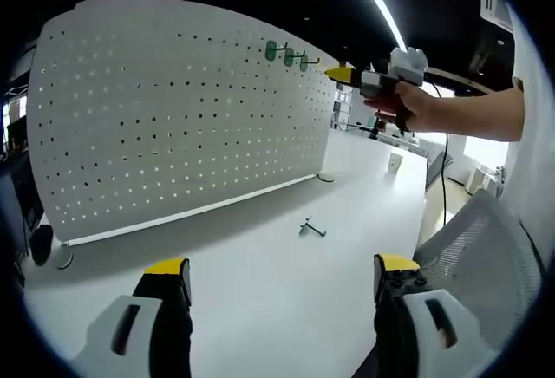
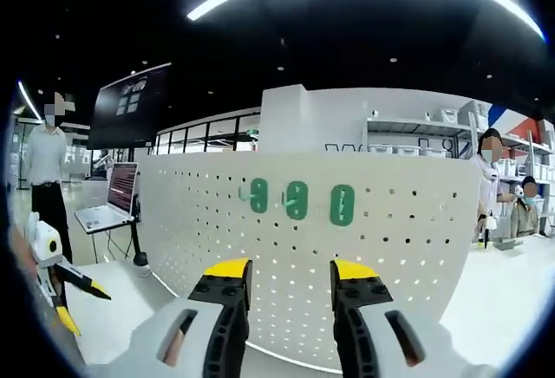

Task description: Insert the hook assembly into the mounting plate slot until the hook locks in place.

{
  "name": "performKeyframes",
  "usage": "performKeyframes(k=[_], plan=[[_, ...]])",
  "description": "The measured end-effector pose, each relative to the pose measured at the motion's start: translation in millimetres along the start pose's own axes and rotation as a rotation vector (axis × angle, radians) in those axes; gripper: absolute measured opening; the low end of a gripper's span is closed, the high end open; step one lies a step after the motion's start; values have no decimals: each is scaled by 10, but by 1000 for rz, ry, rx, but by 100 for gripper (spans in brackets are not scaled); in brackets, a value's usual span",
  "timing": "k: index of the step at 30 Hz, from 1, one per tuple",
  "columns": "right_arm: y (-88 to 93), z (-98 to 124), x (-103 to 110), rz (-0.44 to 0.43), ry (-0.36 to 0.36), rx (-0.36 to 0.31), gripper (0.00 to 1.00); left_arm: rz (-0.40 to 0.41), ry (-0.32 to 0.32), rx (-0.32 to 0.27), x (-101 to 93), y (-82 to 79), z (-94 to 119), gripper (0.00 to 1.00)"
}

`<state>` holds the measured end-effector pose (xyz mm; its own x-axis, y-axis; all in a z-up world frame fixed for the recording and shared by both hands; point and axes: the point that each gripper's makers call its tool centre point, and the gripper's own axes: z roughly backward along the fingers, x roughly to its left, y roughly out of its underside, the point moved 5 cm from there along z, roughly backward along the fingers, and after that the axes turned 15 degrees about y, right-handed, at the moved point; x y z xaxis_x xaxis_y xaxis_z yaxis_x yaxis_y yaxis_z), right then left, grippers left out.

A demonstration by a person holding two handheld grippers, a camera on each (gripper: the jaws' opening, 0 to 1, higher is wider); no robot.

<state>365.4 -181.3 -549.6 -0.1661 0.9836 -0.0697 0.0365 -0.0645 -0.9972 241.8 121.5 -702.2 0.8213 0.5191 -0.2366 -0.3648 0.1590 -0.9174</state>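
A white pegboard mounting plate (image 1: 173,109) stands upright on the table. Three green hook assemblies (image 1: 289,56) hang in a row near its upper right. They appear straight ahead in the right gripper view as green hook assemblies (image 2: 297,199) on the pegboard (image 2: 390,231). A small loose metal hook (image 1: 310,228) lies on the table in front of the board. My left gripper (image 1: 282,265) is open and empty low over the table. My right gripper (image 2: 290,270) is open and empty, level with the green hooks and a short way from them. It shows as the right gripper (image 1: 342,73) held by a hand.
The white table (image 1: 260,291) runs to an edge at the right, with a mesh chair (image 1: 486,257) beyond it. The left gripper (image 2: 82,307) appears at the lower left. A laptop on a stand (image 2: 111,198) and several people stand in the background.
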Motion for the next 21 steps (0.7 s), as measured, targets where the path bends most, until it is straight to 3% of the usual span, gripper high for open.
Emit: performKeyframes(k=[21], plan=[[436,625,157,9,-61,92,47,-7,-4,-21,5,-46,14,89]])
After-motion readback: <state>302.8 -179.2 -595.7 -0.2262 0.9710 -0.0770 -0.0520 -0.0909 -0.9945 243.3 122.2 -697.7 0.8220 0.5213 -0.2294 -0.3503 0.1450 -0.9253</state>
